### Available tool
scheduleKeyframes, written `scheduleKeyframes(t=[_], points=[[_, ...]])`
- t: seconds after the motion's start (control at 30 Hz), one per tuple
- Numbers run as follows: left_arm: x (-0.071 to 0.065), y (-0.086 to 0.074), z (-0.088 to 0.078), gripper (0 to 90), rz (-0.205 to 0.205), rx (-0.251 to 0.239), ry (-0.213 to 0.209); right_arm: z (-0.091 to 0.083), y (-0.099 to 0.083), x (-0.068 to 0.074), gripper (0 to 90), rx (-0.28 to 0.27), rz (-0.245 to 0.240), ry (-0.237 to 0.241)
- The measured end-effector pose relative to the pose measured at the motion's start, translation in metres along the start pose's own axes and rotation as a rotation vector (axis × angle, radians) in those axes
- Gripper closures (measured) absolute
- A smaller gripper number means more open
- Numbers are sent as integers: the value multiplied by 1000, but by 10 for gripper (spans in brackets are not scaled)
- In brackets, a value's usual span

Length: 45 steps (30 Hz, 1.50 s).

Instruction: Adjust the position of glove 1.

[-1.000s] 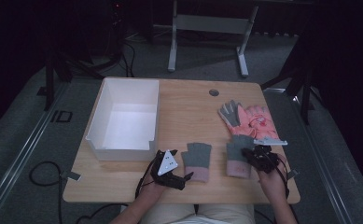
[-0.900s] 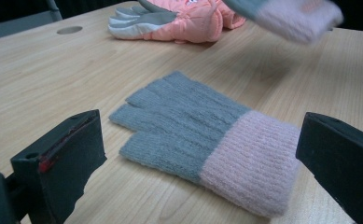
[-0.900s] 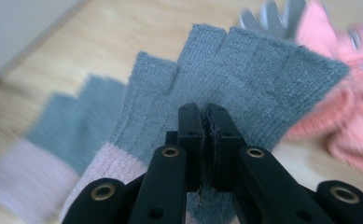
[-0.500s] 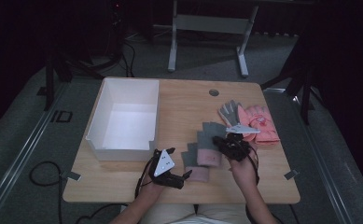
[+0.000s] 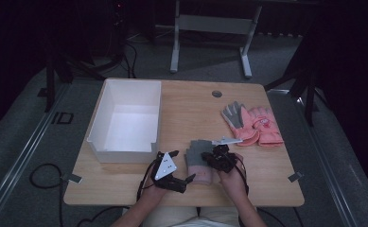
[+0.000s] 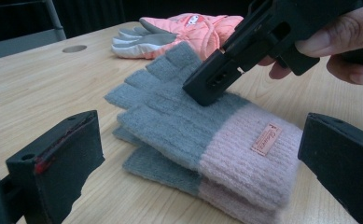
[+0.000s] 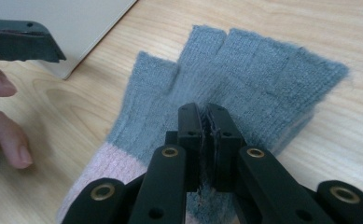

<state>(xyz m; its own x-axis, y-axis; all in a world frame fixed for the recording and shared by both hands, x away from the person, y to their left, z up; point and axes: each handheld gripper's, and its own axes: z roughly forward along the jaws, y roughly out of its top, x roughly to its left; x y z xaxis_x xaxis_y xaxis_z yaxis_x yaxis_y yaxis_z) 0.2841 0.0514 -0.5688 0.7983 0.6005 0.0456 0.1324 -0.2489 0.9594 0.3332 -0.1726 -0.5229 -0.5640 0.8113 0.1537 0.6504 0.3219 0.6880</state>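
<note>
Left gripper view: two grey-and-pink knit gloves (image 6: 202, 135) stacked one on the other, flat on the bench (image 6: 44, 88), pink cuffs toward the person, grey finger ends pointing away. Top glove sits slightly offset, lower one's edge showing along one side. Small tan label on the top cuff

Right gripper (image 7: 202, 122) has its jaws pressed together, tip down on the grey part of the top glove, a pinch of knit looks caught between the pads; in the left gripper view the same tip rests on the grey knit just above the pink band

Left gripper (image 5: 180, 166) sits just left of the stack in the high view, jaws spread wide, one either side of the cuff end, nothing between the pads, not touching the gloves

White bin (image 5: 127, 123) is on the bench's left half, just beyond the left gripper. Pink ski gloves (image 5: 252, 124) with grey palms lie toward the far right, well apart from the stack
</note>
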Motion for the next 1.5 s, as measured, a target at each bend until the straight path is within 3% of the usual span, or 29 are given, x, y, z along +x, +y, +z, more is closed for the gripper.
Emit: scheduleKeyframes(t=[0.2,0.37,0.77,0.9,0.97,1.03,1.2,1.27,1.37,1.5], points=[[0,0,2,0,-1,13,-7,3,-2,-2,849,30,-5,19],[0,-1,5,0,-5,32,-36,12,-2,-3,846,54,-8,37],[0,-2,7,0,7,37,-45,22,-10,-6,787,59,10,27],[3,-2,6,0,-20,-2,-104,17,-7,-8,747,48,31,43],[2,0,4,0,6,2,-126,9,-4,-10,740,24,27,41],[-2,5,3,0,56,58,-135,0,-1,-12,722,2,20,35],[-13,10,4,14,152,105,-177,-13,3,-25,707,-21,43,5],[-17,12,6,15,143,130,-222,-15,3,-31,695,-22,58,-6],[-22,15,12,34,139,178,-246,-16,2,-36,667,-20,67,-17],[-28,21,18,26,194,231,-198,-13,2,-42,638,-17,77,-29]])
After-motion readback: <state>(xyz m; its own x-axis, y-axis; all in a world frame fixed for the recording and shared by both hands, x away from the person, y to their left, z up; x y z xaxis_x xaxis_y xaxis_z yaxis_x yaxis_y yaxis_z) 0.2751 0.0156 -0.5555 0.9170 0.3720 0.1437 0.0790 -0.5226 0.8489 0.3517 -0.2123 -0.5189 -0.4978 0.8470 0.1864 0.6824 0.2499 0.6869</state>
